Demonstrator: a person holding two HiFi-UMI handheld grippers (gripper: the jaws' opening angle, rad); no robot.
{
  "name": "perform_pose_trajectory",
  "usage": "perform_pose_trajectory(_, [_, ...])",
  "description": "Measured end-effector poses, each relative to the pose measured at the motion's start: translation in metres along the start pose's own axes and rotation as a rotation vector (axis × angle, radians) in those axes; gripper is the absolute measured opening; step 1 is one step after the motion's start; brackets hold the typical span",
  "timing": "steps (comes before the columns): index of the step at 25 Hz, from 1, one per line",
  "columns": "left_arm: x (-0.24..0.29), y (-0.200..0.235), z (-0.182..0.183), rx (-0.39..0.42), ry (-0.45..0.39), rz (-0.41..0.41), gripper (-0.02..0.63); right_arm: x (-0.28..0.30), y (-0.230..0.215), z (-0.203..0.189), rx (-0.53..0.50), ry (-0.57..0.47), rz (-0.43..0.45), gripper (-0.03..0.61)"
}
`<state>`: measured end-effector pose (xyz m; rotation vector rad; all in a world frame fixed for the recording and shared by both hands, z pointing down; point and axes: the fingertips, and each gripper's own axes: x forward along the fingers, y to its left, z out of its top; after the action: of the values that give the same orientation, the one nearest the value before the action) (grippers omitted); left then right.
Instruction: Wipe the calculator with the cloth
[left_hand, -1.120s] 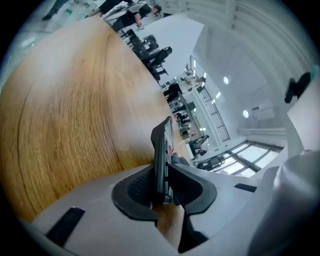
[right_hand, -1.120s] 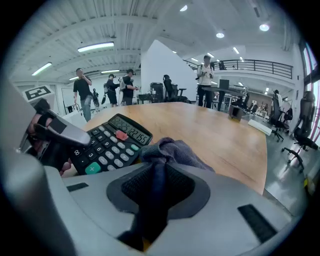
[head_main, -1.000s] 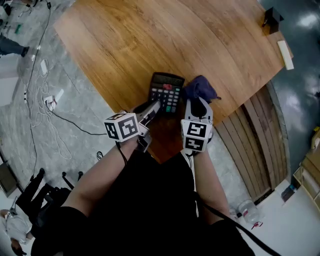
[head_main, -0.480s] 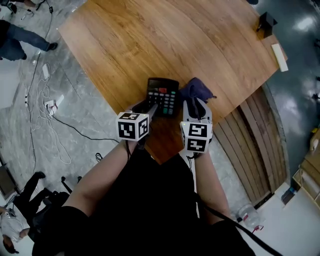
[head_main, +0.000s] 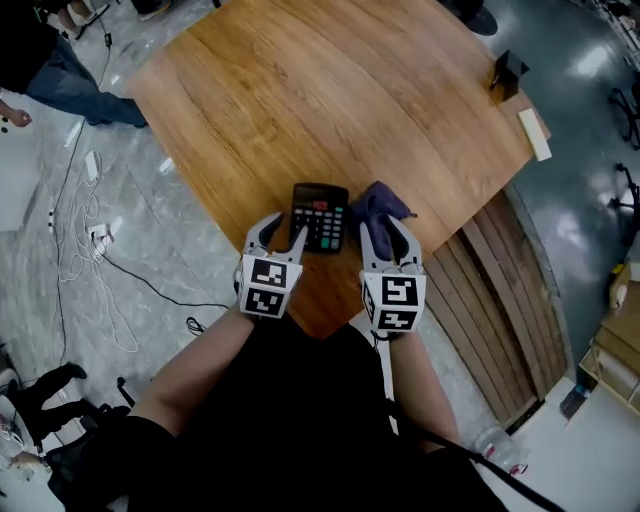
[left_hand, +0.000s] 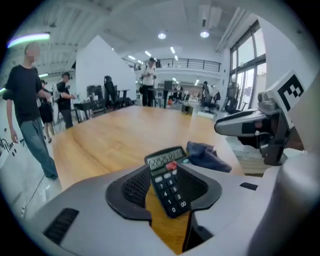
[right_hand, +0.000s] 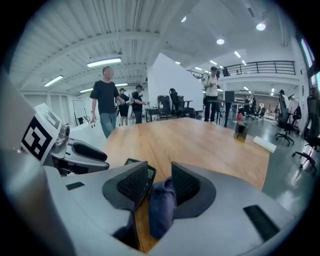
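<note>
Since the left tongs (head_main: 283, 232) and right tongs (head_main: 385, 228) have just opened and backed off, both empty, the calculator (head_main: 320, 216) and cloth (head_main: 378, 203) lie side by side near the bench (head_main: 330, 90) edge, wiping likely done.

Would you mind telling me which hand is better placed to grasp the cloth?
Right, probably. The right tongs have just been opening and stand apart with the cloth showing between them; the left tongs, also just opened, frame the calculator instead.
</note>
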<state>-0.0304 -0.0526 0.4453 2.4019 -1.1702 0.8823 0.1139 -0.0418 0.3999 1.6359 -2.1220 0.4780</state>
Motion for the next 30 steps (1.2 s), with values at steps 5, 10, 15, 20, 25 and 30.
perform_pose_trajectory(5, [-0.061,0.002,0.078,0.051,-0.274,0.047,0.009,-0.044,0.015,0.063,-0.005,-0.160,-0.008,0.023])
perform_pose_trajectory(10, [-0.107,-0.011,0.138,0.001,-0.451,-0.027,0.006,-0.077,0.037,0.114,-0.013,-0.284,0.018,0.015])
perform_pose_trajectory(15, [-0.137,-0.027,0.170,0.006,-0.574,-0.060,0.006,-0.093,0.056,0.143,-0.061,-0.371,0.017,0.015])
perform_pose_trajectory(20, [-0.142,-0.041,0.170,-0.023,-0.610,-0.072,0.006,-0.100,0.068,0.153,-0.106,-0.397,0.035,0.015])
perform_pose_trajectory(25, [-0.147,-0.046,0.175,-0.006,-0.640,-0.074,0.006,-0.106,0.078,0.162,-0.120,-0.439,0.042,0.015])
perform_pose_trajectory(30, [-0.153,-0.052,0.179,0.017,-0.652,-0.094,0.006,-0.113,0.084,0.164,-0.142,-0.445,0.039,0.015])
